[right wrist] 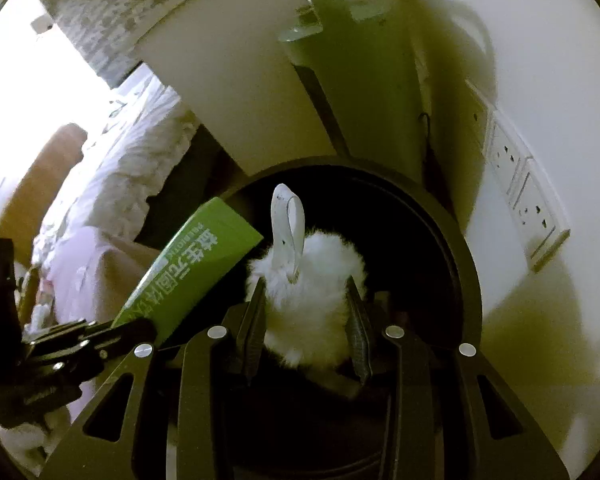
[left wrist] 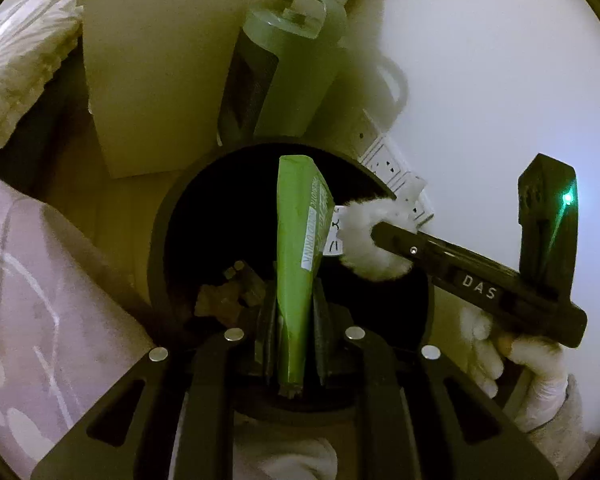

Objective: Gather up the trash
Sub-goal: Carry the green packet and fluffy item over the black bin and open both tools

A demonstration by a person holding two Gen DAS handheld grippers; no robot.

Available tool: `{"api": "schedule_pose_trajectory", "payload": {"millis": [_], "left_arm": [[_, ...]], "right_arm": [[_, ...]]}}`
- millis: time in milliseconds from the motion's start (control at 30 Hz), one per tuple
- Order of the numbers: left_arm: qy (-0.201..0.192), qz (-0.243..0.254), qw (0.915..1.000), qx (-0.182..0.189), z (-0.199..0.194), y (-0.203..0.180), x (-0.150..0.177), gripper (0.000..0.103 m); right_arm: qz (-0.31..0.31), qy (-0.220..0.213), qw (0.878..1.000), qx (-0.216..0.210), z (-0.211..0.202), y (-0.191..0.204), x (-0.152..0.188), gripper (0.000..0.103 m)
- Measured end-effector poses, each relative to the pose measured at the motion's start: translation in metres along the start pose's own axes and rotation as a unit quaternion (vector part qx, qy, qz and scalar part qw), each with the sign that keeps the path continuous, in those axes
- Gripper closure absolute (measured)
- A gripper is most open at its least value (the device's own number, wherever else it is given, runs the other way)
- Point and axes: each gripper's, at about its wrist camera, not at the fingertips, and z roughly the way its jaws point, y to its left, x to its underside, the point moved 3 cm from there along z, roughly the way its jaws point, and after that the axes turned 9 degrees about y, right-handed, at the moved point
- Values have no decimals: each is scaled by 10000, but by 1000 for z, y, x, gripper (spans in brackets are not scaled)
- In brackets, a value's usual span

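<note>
Two pieces of trash hang over the black bin [left wrist: 168,240], one in each gripper. The left gripper [left wrist: 296,320] is clamped on the lower end of a green sachet [left wrist: 300,240], which stands upright above the bin's mouth. By the look of it the sachet is light, thin and slick, and creased where it is pinched, so a hold low down with full jaw contact seems safest. The right gripper [right wrist: 306,312] squeezes a white fluffy pompom [right wrist: 308,304] just beside the sachet, also above the bin's opening; a white loop tag [right wrist: 288,228] sticks up from it. The pompom seems soft, nearly weightless and compressible, and would best be gripped across its middle. Crumpled scraps [left wrist: 228,292] lie inside the bin.
</note>
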Motion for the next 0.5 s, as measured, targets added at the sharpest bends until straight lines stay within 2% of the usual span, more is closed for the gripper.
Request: {"api": "schedule_pose_trajectory", "payload": {"millis": [100,167,233,300,500], "left_arm": [[64,70,9999,-42,3,-4,-3,82],[80,106,9998,-118,4,-7,-5,72],[16,133,9996,-231,5,-11,-10,41],[-90,152,9993,-327,1,-12,-10,28],[-271,181,9984,-452,-22,-10,-3,28]], "right_arm": [[48,27,10000,7,1,-2,0,65],[96,51,9999,6,2,-3,0,63],[166,75,9998,-47,2,-5,1,56],[231,49,9996,-138,-1,-5,1,45],[136,-36,9995,-284,-9,7,1,44]]}}
